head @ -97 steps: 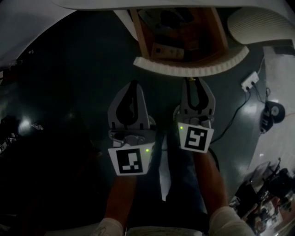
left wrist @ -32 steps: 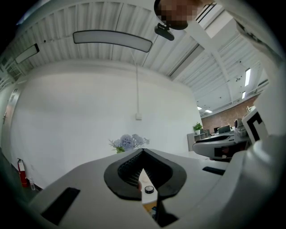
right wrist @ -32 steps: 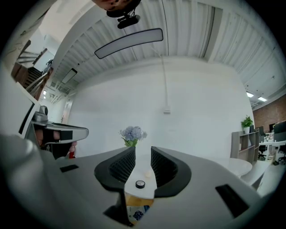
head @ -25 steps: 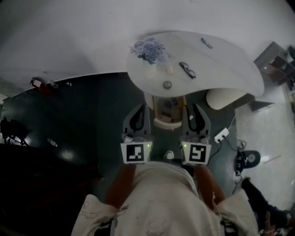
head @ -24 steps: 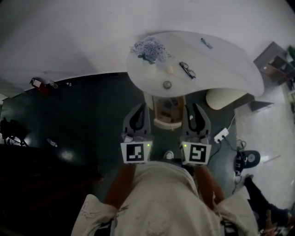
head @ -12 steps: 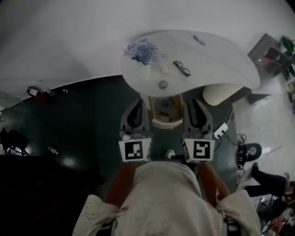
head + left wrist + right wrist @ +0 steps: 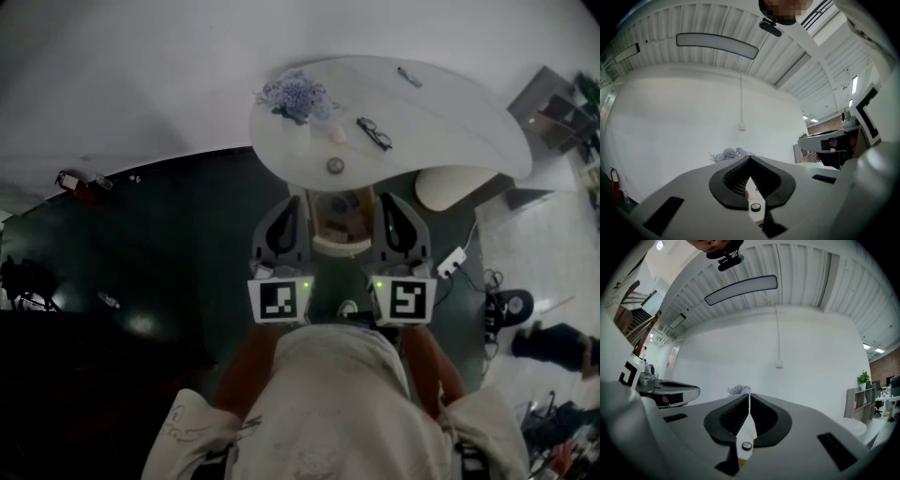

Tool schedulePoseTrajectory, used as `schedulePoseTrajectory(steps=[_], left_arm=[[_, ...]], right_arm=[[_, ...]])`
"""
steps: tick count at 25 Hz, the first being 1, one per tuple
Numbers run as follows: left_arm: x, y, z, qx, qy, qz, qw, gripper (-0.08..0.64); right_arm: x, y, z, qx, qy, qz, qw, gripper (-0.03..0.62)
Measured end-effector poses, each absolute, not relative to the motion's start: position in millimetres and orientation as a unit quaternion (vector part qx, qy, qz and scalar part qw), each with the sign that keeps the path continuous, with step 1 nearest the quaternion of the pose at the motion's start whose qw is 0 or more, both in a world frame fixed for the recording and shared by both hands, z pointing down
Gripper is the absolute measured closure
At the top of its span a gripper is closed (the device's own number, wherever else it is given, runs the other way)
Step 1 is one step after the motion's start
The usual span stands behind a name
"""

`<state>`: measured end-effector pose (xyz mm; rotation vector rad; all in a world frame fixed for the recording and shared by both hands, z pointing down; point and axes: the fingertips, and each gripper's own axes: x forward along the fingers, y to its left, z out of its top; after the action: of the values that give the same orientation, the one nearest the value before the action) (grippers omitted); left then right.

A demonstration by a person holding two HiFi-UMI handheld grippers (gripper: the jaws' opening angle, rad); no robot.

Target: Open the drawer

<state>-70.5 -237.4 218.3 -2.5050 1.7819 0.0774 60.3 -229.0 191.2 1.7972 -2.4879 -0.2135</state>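
Head view, looking steeply down: the left gripper [image 7: 288, 201] and right gripper [image 7: 392, 199] are held level side by side, with the drawer [image 7: 341, 214] between them, pulled out from under the near rim of the white table [image 7: 450, 122]. Left gripper view: jaws meet at the tips [image 7: 750, 158], clenched on nothing. Right gripper view: jaws have just been closing and stand all but together [image 7: 749, 396], with nothing between them; neither gripper touches the drawer.
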Motion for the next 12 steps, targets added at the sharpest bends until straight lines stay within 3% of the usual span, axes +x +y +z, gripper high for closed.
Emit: schedulePoseTrajectory(steps=[12], left_arm=[[-57,-232,214,-0.821,0.569,0.035,0.033,0.558]], right_arm=[[61,-229,195,0.585,-0.807,-0.061,0.048,0.586]])
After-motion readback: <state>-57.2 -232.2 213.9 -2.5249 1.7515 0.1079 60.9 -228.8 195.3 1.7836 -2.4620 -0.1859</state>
